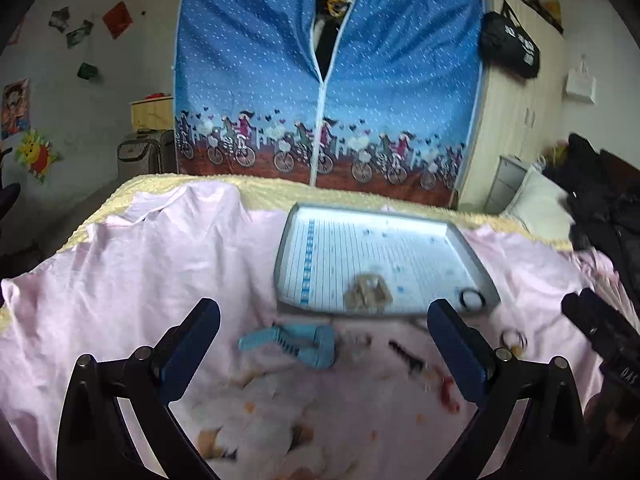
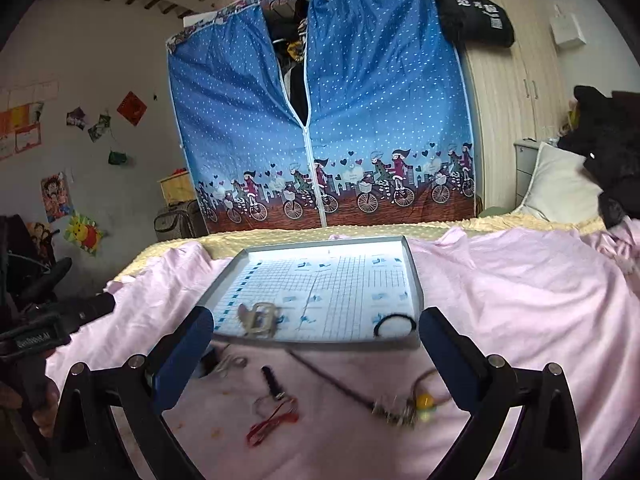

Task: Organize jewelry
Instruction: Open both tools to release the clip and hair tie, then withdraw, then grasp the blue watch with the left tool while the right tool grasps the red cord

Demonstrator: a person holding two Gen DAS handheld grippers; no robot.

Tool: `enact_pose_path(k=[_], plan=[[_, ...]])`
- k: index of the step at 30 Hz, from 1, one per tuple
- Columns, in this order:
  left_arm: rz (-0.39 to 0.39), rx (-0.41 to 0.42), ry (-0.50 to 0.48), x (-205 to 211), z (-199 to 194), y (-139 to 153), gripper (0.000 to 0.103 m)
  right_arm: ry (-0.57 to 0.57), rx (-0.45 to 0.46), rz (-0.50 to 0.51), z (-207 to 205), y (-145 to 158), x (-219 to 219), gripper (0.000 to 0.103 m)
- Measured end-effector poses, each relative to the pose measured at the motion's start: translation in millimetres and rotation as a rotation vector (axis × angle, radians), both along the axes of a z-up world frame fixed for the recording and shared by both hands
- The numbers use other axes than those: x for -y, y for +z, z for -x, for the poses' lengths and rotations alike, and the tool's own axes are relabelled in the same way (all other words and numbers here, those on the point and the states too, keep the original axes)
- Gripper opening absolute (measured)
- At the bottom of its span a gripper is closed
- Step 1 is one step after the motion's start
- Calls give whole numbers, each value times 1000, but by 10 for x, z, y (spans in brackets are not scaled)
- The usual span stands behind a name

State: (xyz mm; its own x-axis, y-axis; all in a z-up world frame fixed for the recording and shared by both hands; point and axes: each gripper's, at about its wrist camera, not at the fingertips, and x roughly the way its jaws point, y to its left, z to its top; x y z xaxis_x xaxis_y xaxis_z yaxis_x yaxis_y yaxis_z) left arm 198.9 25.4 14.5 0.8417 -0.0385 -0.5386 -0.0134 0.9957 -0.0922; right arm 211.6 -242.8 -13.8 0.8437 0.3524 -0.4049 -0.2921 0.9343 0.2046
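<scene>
Your left gripper (image 1: 324,344) and right gripper (image 2: 316,350) both hang with jaws spread wide, holding nothing. The loose red cord (image 2: 272,420) lies on the pink sheet (image 2: 520,300) before the tray (image 2: 416,280): light, limp and likely to slip, so pinch it where strands bunch. The black bag (image 2: 476,16) bears print too blurred to read.

Beige clip (image 2: 259,319) and black ring (image 2: 395,325) lie in tray (image 2: 416,280).
</scene>
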Motion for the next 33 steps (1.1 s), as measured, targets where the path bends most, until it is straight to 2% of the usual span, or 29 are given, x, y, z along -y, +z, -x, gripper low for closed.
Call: enact_pose_path(k=[3,7,10,15,20,24,31,33], plan=[[-36,-11,-4,-31,203,-79,102,-19,-14,-14,264,-45,-38,103],[-37,-62,-28,-112,436,-298,102,-68,-126,10,470,-248,-146,103],[-60,-89,-25,-162,581,-464,102,-56,-188,-12,549,-383,-211,103],[-87,-88,-60,-198,732,-602,102,-38,-232,50,619,-494,-409,103],[-114,-100,-49,-232,687,-653,102,-51,-307,136,540,-665,-521,103],[-103,-101,-63,-294,644,-664,102,-42,-316,160,556,-702,-565,103],[-253,-106,-156,-237,405,-639,102,16,-333,163,479,-726,-650,103],[-268,-103,-170,-250,333,-664,102,26,-341,167,442,-743,-673,103]])
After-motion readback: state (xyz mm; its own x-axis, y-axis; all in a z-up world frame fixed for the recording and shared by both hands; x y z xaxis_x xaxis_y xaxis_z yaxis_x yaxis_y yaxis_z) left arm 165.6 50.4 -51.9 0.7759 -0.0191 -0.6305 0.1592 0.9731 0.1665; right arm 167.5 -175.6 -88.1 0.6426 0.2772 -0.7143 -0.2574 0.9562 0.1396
